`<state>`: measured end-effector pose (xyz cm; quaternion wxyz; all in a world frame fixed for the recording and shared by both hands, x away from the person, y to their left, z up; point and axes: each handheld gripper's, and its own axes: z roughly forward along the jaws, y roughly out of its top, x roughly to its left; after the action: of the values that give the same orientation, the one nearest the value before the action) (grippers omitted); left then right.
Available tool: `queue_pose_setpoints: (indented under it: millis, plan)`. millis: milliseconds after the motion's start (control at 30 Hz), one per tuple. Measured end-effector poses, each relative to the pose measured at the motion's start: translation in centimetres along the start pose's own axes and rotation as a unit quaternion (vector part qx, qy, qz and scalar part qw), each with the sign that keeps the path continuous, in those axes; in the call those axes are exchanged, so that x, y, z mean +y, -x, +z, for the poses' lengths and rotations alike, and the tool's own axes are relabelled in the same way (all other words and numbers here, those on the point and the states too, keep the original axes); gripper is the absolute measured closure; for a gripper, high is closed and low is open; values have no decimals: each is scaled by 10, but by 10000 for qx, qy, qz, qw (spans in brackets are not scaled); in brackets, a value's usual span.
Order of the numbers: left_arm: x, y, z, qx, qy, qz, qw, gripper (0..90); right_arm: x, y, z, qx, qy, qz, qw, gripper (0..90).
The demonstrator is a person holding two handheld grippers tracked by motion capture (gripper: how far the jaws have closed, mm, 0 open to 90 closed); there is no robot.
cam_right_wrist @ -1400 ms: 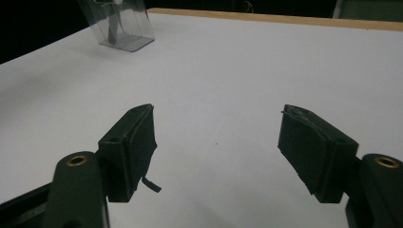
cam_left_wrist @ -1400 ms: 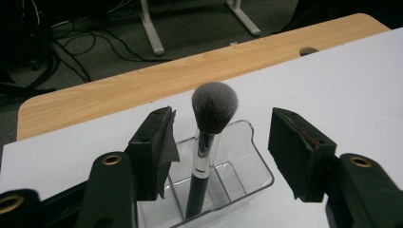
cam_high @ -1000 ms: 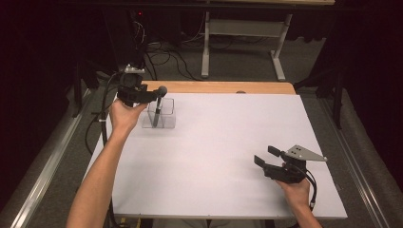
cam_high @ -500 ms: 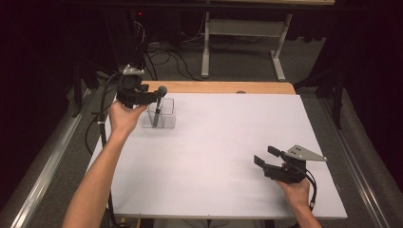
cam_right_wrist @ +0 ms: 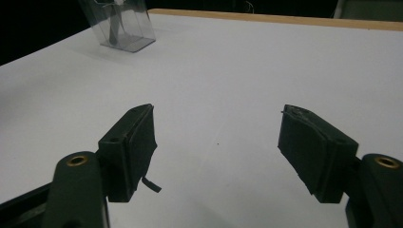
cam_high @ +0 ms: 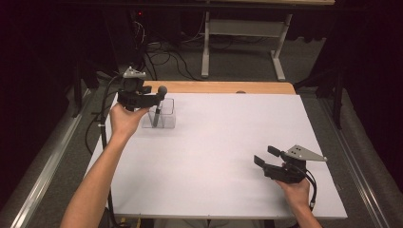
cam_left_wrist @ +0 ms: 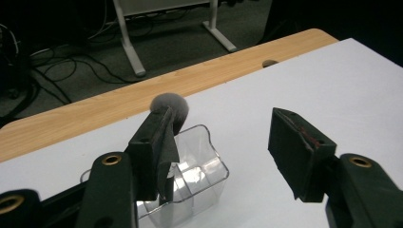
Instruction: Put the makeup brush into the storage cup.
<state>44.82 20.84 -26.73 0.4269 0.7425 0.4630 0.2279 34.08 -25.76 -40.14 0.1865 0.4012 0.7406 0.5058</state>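
The worktop [cam_high: 228, 142] is bare apart from the clear holder [cam_high: 164, 116] at upper left, the brush [cam_high: 158, 105] standing inside. My left claw [cam_left_wrist: 223, 147] hangs apart beside it, brush seemingly dropped; next I'd lift away. My right claw [cam_right_wrist: 218, 147] rests apart, lower right.

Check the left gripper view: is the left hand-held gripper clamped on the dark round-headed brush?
No: the left hand-held gripper stands open, with the dark round-headed brush standing free in the clear plastic container.

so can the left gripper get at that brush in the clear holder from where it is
Probably yes: the left gripper hangs open right at the brush, which stands upright in the clear holder, and nothing blocks it.
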Motion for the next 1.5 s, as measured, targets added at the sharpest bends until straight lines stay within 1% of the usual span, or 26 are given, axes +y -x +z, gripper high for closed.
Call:
queue_pose_setpoints:
  millis: [167, 333, 500, 567, 733, 933, 1100, 1267, 1500]
  plan:
    - [-1, 4, -5, -50, 38, 55, 10000, 417, 0, 0, 0, 4, 4, 5, 10000, 300]
    - [-2, 6, -8, -99, 103, 66, 9999, 417, 0, 0, 0, 0, 3, 19, 10000, 300]
    - [-3, 8, -9, -146, 131, 51, 9998, 417, 0, 0, 0, 5, 10, 19, 10000, 300]
    - [-4, 7, -10, -166, 101, 71, 9998, 417, 0, 0, 0, 4, 13, 19, 10000, 300]
    - [-6, 7, -12, -242, 154, -5, 9996, 416, 0, 1, 0, 1, 12, 30, 10000, 300]
    - [-10, 7, -16, -301, 176, -51, 9994, 413, 0, 1, 0, 0, 29, 24, 10000, 300]
    - [-12, 8, -19, -336, 194, -35, 9992, 411, 0, 0, 0, 3, 31, 32, 10000, 300]
    - [-15, 12, -20, -424, 214, -29, 9989, 404, 0, 0, 0, 1, 36, 24, 10000, 299]
    - [-20, 20, -23, -505, 289, 48, 9983, 399, 0, 1, -1, -15, 53, 49, 10000, 299]
